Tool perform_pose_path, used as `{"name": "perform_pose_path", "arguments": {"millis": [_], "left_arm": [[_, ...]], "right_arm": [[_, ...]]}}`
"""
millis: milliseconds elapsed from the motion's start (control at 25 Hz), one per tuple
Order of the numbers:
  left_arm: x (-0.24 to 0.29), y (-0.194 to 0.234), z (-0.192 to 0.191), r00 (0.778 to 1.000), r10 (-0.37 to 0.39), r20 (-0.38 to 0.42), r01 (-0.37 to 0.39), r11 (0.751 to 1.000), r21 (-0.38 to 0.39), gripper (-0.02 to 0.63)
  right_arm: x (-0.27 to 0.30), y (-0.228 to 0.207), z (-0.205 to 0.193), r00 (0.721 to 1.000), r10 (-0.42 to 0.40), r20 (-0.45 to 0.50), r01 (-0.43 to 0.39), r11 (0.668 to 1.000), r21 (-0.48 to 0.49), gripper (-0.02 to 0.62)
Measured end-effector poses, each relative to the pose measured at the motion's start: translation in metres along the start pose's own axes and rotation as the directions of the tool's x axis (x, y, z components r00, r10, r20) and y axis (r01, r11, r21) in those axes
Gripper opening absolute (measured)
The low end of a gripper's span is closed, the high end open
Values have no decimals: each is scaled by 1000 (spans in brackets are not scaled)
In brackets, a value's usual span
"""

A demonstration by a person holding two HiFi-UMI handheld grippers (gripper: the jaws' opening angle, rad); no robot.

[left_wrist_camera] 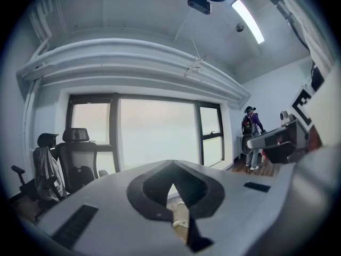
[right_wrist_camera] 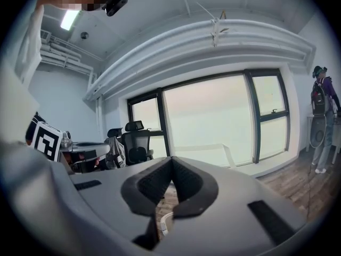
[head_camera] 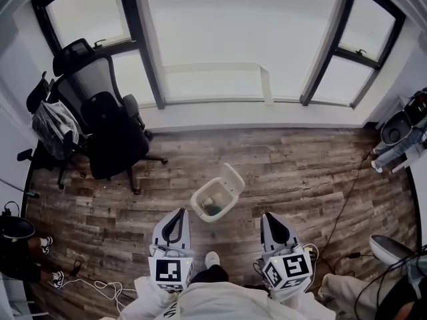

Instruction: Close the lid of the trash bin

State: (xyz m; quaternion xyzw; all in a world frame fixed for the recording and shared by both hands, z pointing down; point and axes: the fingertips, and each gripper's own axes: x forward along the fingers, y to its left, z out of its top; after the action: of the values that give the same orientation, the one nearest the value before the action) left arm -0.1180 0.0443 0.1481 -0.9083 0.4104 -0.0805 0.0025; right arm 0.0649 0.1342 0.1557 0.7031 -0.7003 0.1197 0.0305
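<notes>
A small white trash bin (head_camera: 215, 199) stands on the wood floor a little ahead of me. Its lid (head_camera: 232, 178) is swung up at the far right side, and some rubbish shows inside. My left gripper (head_camera: 177, 214) hangs near the bin's near left side, short of it. My right gripper (head_camera: 269, 217) hangs to the bin's right, also apart from it. Both have their jaws together with nothing held. In the left gripper view, a sliver of the bin (left_wrist_camera: 181, 215) shows through the gap below the pads. In the right gripper view, its white rim (right_wrist_camera: 163, 224) shows the same way.
Two black office chairs (head_camera: 107, 135) stand at the left by the big window (head_camera: 233, 39). White cable (head_camera: 100, 287) lies on the floor at lower left, and a dark cable (head_camera: 347, 199) runs at the right. A seated person's feet (head_camera: 47, 259) are at far left; equipment (head_camera: 400, 135) sits at far right.
</notes>
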Motion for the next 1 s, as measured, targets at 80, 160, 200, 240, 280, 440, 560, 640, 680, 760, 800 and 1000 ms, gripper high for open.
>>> {"name": "perform_pose_path", "arguments": {"millis": [80,160,200,240,280,440,560,640,680,760,800,1000], "left_arm": [[6,9,-5,1000,-8,-10,8,1000,3,5],[11,19,-11,1000,5,-12,-5,1000,-3,5],[14,24,-13,1000,16,-3,-16,1000,-7,5],[17,28,-15,1000,24,3,-24,1000,-9,5],[21,31,-18,1000,27,1,-27,1000,-10,5],[30,30,-36,999,6,-41,-6,1000,-20,5],[34,23,-39,998,-12,-70,9,999,-41,5],[39,21,-41,997,-17,-76,14,999,-31,5],[42,20,-42,997,-14,-71,13,1000,-23,5],[50,16,-39,996,-19,-83,17,999,-30,5],[55,13,-38,995,-24,-92,20,999,-38,5],[83,6,-41,993,4,-118,-9,999,-46,5]], "right_arm": [[12,1,1,1000,-10,-3,10,1000,5,23],[20,3,-1,1000,-16,-7,16,1000,7,23],[25,4,-2,1000,-15,-9,15,1000,5,23],[29,4,-3,1000,-13,-11,13,1000,2,23],[33,4,-4,1000,-11,-16,11,1000,-1,23],[45,-2,-11,999,-16,-50,17,1000,6,23],[48,-5,-10,998,-14,-59,14,1000,3,23],[52,-7,-9,998,-6,-64,6,1000,1,23],[54,-9,-11,998,-3,-69,3,1000,3,23],[59,-17,-14,997,1,-79,0,1000,8,23],[63,-22,-14,996,4,-84,-3,1000,8,23],[85,-49,-13,995,32,-99,-31,999,15,23]]}}
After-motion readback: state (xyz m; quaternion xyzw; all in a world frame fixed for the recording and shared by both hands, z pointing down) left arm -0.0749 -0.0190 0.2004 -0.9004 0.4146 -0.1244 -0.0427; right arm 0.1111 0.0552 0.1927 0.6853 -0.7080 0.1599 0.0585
